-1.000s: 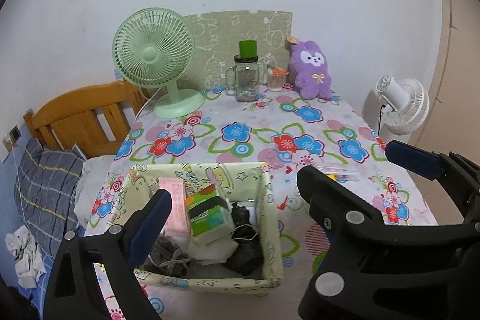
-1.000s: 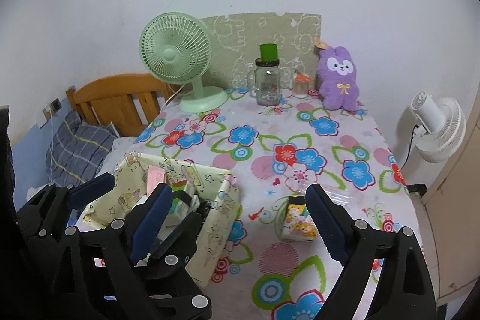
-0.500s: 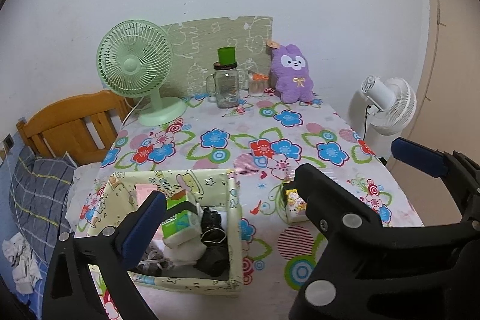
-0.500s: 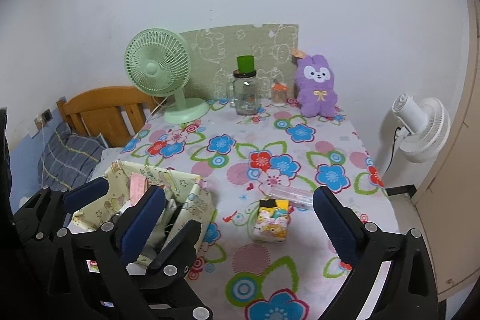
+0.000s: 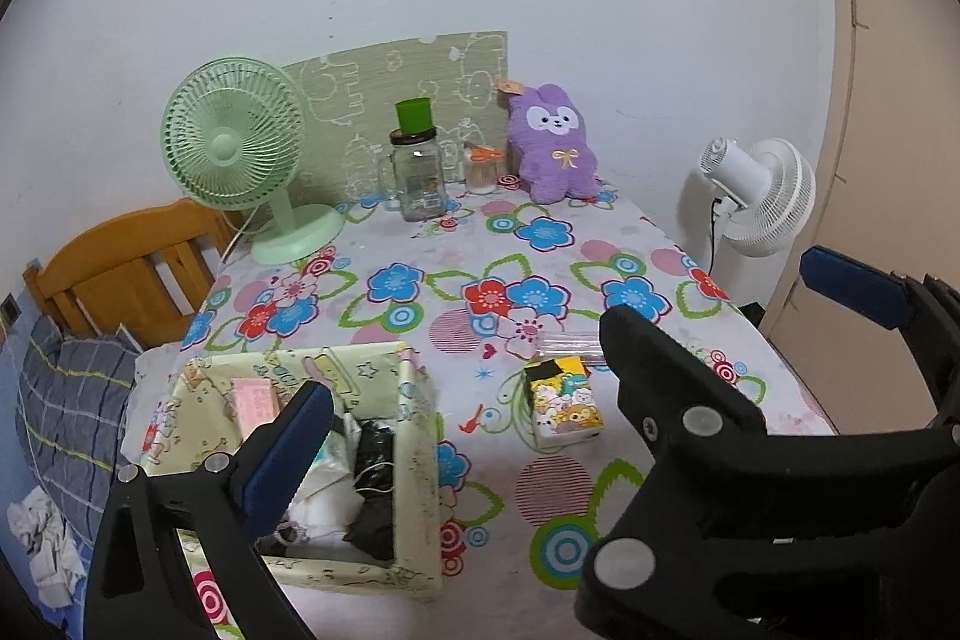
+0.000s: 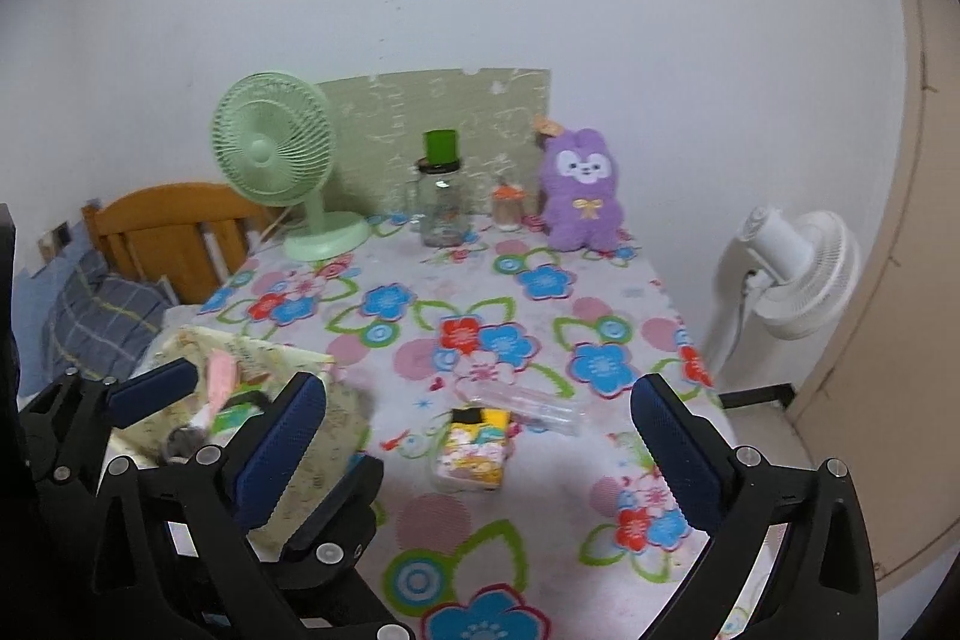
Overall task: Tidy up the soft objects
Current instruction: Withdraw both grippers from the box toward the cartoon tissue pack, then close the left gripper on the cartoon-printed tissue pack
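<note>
On the tabletop (image 6: 540,538) between the right hand-held gripper's (image 6: 477,451) just-widened, empty jaws, the soft, light tissue pack (image 6: 474,451) invites a squeeze across its sides.

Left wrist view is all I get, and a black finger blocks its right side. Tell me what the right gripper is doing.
Observer: The right gripper has its fingers wide apart. They have just been opening, with nothing gripped. The cartoon tissue pack lies untouched on the tablecloth ahead of them.
Operator: Now tell me what lies behind that pack.
Observer: A clear plastic tube lies flat by the pack's far edge. Its whole length shows here.
</note>
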